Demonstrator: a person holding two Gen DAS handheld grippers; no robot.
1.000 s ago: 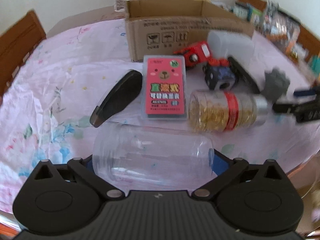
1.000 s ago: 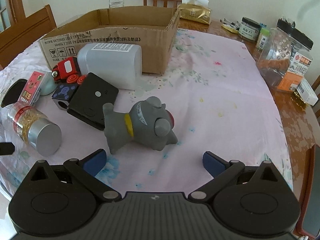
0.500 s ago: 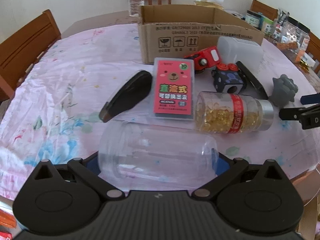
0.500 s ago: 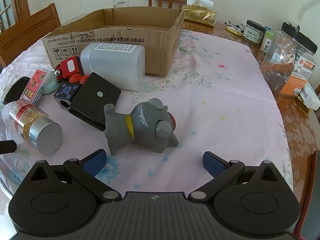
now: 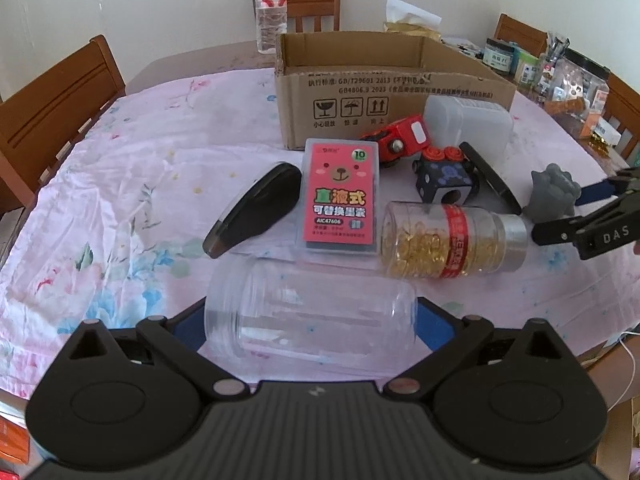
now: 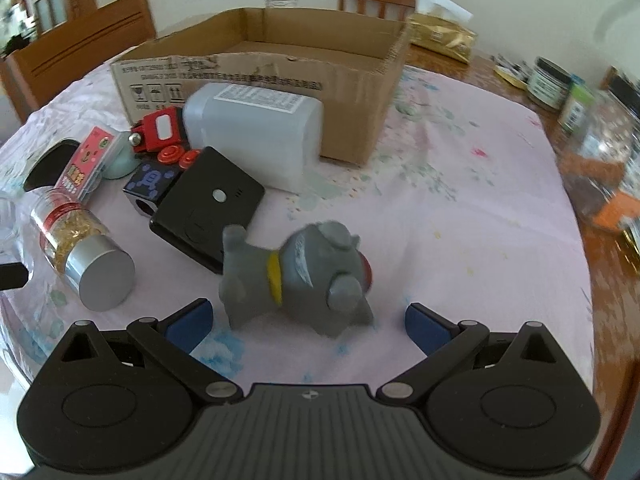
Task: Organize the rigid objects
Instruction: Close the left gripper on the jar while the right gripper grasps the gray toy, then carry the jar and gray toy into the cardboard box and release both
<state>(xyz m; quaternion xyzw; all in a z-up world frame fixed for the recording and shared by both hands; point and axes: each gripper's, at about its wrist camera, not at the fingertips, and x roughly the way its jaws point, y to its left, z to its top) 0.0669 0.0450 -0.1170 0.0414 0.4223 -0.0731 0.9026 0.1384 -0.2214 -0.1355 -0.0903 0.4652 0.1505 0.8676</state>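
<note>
Clear plastic jar (image 5: 310, 314) clamped sideways in left gripper (image 5: 310, 326); right gripper (image 6: 306, 320) spread before grey toy (image 6: 298, 276).

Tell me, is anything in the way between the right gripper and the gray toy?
No. The right gripper is open, and the gray toy lies on the tablecloth right ahead, nearly between its fingers. Only bare cloth separates them. The black box sits behind the toy.

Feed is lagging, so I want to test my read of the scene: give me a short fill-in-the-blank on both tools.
1. The left tool is shut on the clear ____.
2. The right tool is open, facing the ____ toy dog.
3. The capsule bottle lies on its ____.
4. The cardboard box looks ____ inside.

Missing words: jar; grey; side; empty
</note>
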